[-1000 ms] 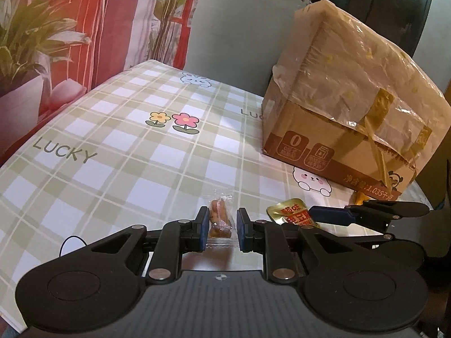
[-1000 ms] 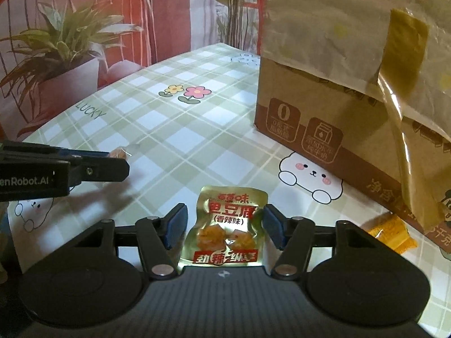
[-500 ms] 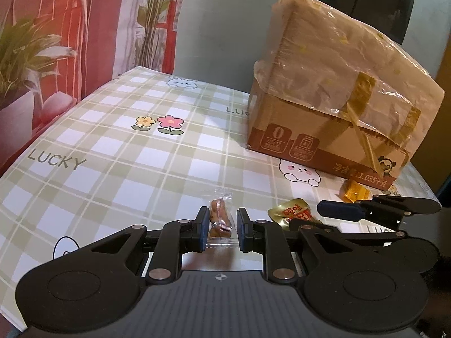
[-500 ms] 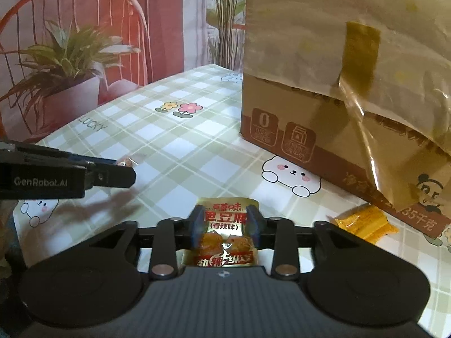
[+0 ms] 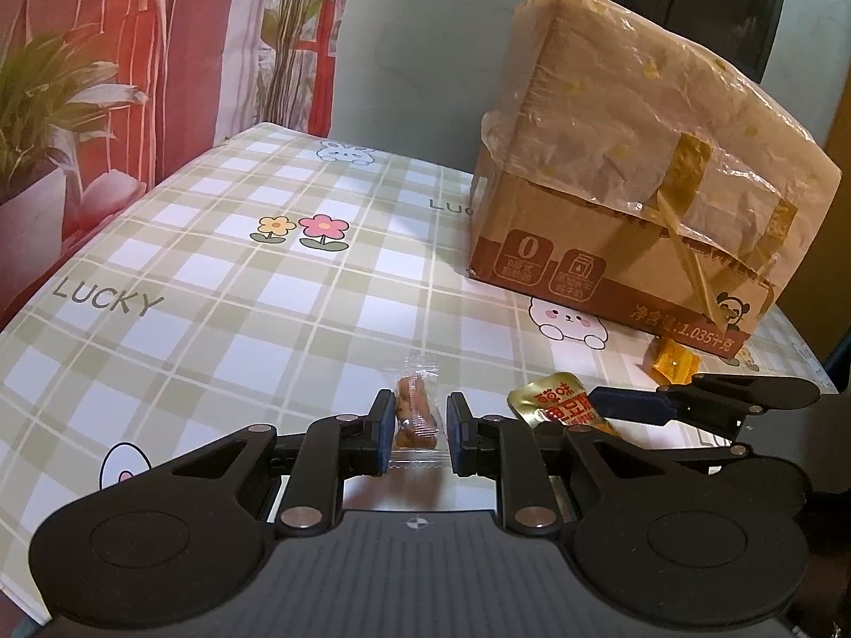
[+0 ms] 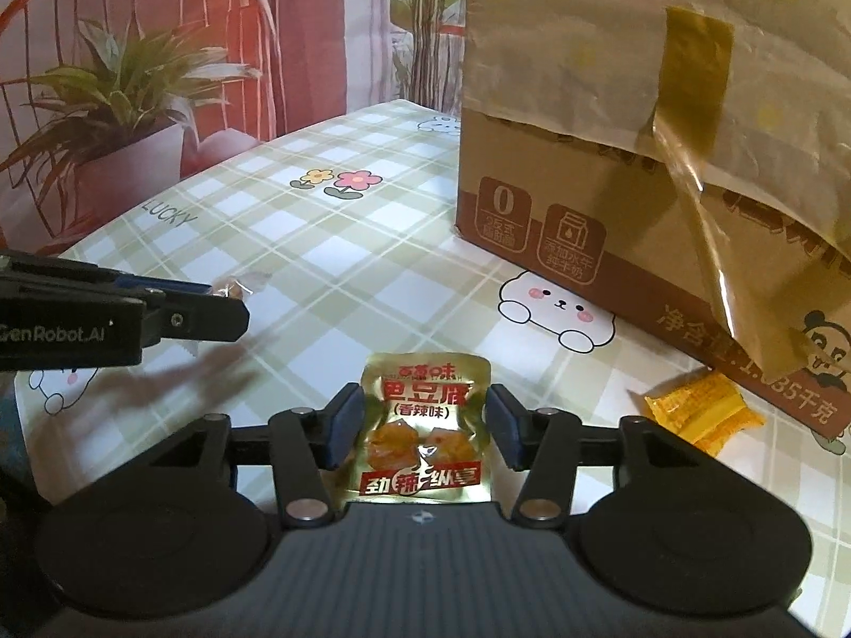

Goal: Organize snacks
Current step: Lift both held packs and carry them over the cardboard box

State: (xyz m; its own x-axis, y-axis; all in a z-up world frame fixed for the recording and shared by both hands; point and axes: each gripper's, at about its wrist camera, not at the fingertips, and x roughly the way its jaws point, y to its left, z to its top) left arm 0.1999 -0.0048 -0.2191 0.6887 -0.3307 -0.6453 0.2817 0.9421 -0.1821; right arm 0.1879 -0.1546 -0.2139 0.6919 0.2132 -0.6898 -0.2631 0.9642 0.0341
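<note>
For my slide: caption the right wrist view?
Right gripper straddles a gold snack pouch beside a cardboard box.
</note>
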